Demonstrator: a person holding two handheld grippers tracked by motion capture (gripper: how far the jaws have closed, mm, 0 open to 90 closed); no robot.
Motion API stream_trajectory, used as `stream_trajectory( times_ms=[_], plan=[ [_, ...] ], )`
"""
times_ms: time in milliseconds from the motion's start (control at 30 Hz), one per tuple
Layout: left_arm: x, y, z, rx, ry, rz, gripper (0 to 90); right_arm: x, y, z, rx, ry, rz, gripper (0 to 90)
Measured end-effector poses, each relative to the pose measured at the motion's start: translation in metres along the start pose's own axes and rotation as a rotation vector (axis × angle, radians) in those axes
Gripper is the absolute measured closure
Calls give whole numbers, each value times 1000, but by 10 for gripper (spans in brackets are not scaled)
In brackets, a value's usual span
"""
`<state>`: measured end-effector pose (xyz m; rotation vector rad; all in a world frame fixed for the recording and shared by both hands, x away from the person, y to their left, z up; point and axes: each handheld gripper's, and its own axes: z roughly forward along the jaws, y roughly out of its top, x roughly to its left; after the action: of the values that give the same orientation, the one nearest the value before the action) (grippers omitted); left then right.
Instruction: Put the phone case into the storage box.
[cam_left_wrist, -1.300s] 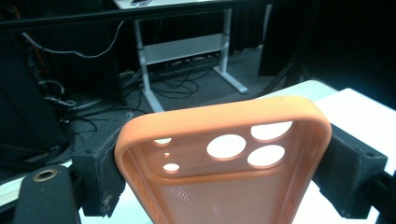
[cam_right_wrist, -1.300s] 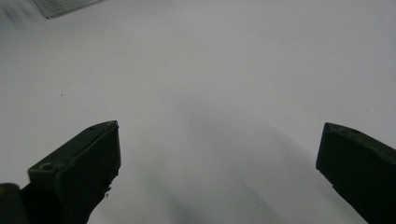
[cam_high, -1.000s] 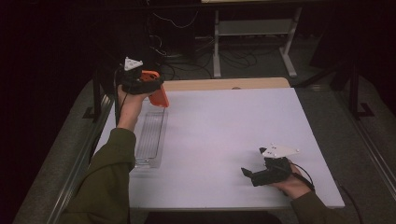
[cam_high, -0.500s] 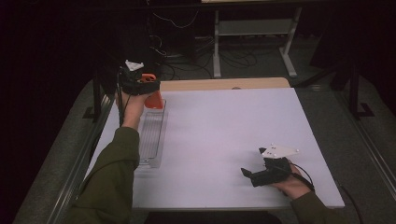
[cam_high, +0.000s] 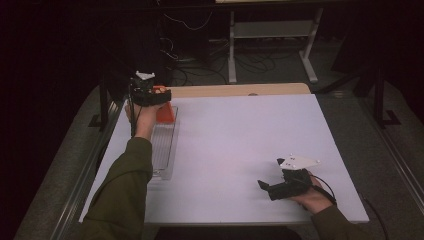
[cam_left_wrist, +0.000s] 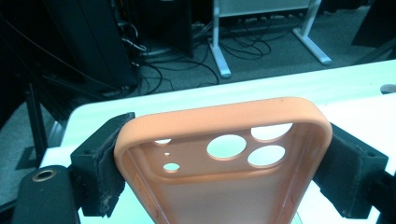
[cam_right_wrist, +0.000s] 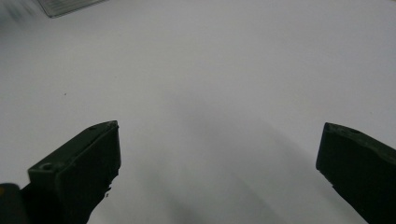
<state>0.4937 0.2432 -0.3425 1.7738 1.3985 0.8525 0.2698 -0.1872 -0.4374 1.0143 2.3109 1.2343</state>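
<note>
**Lowering the orange case toward the clear tray**

Comparing the high views, the left gripper (cam_high: 159, 95) has sunk from a spot above the far end of the tray to one closer over it, at the upper left of the frame, and the orange phone case (cam_high: 165, 113) has come down with it. That reads as the placing step nearing its end: the case looks about to be set into the tray, though whether its lower edge already touches the tray floor cannot be told.

In the left gripper view the two black jaws are clamped on the long sides of the phone case (cam_left_wrist: 224, 158), camera cut-outs toward the top of the frame, open back facing the lens.

The clear plastic tray (cam_high: 162, 155) lies lengthwise along the left edge of the white table (cam_high: 240, 145). Its near part looks empty; the case hangs at its far end.

The right gripper (cam_high: 266, 187) rests low at the lower right of the high view, unmoved, jaws spread apart with nothing between them but bare tabletop.
</note>
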Motion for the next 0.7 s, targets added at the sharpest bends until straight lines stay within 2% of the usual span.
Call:
stream_trajectory(
  times_ms=[300,467,700],
  plan=[
    [-4,-4,8,38,16,16,141,1,0,0,5,3,9,0],
    [-8,-10,14,54,26,11,141,0,0,-1,5,4,10,0],
    [-13,-11,18,36,59,8,137,0,0,-1,4,4,10,0]
  ],
)
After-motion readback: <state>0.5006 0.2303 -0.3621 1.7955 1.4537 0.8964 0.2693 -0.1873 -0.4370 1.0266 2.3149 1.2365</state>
